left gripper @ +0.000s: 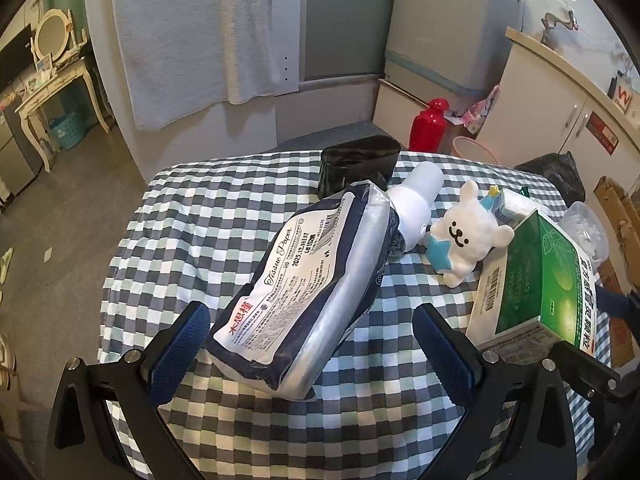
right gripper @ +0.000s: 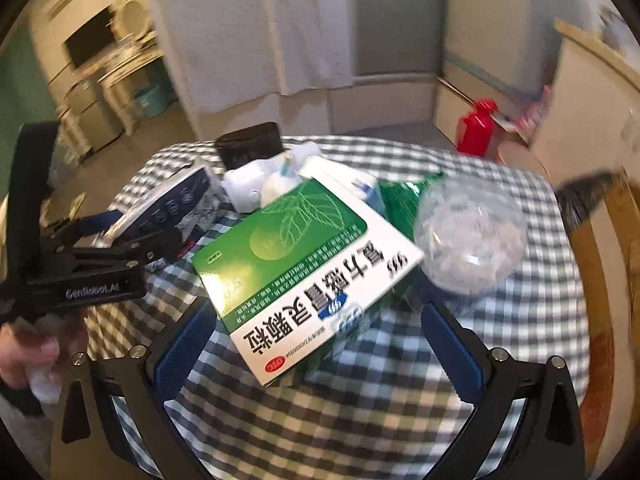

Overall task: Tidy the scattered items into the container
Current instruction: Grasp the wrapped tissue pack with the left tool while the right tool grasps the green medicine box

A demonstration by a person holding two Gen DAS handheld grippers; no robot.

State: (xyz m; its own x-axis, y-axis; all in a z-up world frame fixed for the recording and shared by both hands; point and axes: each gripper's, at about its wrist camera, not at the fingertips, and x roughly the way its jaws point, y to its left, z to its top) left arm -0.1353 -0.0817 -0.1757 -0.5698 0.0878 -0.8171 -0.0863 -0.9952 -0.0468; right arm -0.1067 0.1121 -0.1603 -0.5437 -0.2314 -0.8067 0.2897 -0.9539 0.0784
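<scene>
On the checkered tablecloth (left gripper: 224,216), a tissue paper pack (left gripper: 308,284) lies between the spread fingers of the left gripper (left gripper: 310,344), untouched. Beside it, the green medicine box (right gripper: 304,276) sits between the right gripper (right gripper: 320,344) fingers, also wide apart. Behind stand the black container (left gripper: 358,170), a white bottle (left gripper: 414,204), a white bear toy (left gripper: 466,236) and a clear plastic tub (right gripper: 472,236), crowding the far side.

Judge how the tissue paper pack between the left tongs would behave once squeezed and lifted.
The tissue paper pack looks soft: its plastic wrap is wrinkled, so it probably compresses. The glossy film may slip. It is long, so the far end might sag.
</scene>
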